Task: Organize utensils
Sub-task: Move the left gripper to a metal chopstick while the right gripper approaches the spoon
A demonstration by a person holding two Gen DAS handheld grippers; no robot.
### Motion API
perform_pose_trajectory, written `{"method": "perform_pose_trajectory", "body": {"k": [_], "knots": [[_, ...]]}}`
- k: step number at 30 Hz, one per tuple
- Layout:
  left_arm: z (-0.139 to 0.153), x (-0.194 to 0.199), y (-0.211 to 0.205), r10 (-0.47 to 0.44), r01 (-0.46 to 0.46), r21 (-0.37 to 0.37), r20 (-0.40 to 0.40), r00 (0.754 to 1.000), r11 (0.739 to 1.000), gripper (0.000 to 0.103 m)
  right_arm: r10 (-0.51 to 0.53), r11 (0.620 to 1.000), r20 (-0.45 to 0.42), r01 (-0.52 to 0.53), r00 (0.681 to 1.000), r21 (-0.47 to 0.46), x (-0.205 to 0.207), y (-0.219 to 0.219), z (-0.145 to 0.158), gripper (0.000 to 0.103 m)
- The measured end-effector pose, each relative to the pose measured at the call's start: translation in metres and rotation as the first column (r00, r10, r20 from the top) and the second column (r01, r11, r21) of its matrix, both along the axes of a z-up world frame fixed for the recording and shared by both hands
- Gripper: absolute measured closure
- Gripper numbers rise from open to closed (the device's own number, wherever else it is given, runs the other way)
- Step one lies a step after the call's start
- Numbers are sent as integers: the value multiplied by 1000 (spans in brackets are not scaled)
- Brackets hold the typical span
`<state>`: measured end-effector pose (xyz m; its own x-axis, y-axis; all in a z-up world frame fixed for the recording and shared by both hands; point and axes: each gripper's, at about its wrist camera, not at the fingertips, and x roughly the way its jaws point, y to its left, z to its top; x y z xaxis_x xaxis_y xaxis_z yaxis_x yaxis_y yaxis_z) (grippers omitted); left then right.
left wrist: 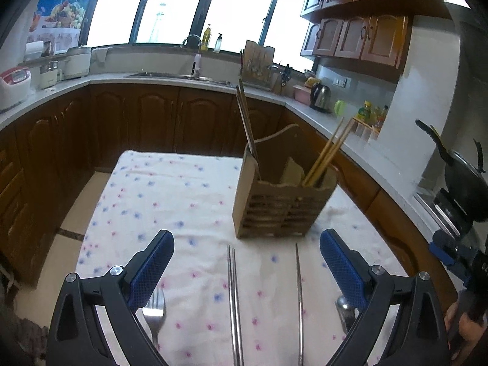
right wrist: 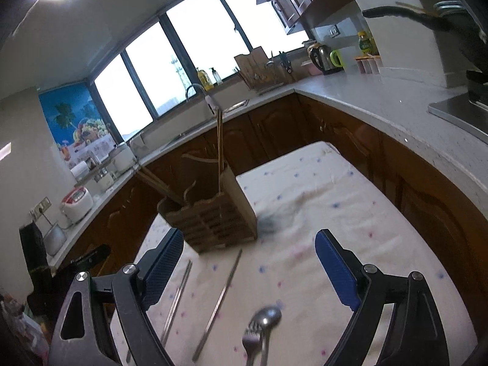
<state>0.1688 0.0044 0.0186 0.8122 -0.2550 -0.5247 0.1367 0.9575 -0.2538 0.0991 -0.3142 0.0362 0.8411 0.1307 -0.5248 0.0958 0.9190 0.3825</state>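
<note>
Holding: wooden caddy (left wrist: 283, 204) | contents: chopsticks (left wrist: 326, 155), upright, leaning

Both grippers wear black frames. The left gripper (left wrist: 247, 267) and right gripper (right wrist: 249, 267) carry blue textured pads (left wrist: 152, 270) and silver screws (left wrist: 116, 270).

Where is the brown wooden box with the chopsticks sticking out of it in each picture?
Left wrist view: the wooden utensil holder stands right of the middle, on the flowered tablecloth, beyond the open left gripper.
Right wrist view: it stands left of the middle, just beyond the open right gripper's left finger.
Shared landmark: the silver kettle on the counter.
</note>
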Motion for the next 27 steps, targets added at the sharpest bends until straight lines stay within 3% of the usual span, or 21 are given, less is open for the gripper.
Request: {"method": "perform_pose_trajectory", "body": {"k": [13,23,25,27], "knots": [[-12,-8,-21,-52,57,47,-108,993,997,6,2,1000,-120,-1,993,12,-21,4,-41,13],[-20,3,-28,-56,69,63,-180,982,996,6,64,998,-208,-64,976,10,-15,21,-68,15],[-23,4,-27,-56,69,61,-189,980,996,6,84,996,-229,-85,970,5,-13,27,-73,22],[-26,7,-27,-56,69,60,-197,979,996,6,98,995,-256,-101,962,2,-9,31,-80,38]]}}
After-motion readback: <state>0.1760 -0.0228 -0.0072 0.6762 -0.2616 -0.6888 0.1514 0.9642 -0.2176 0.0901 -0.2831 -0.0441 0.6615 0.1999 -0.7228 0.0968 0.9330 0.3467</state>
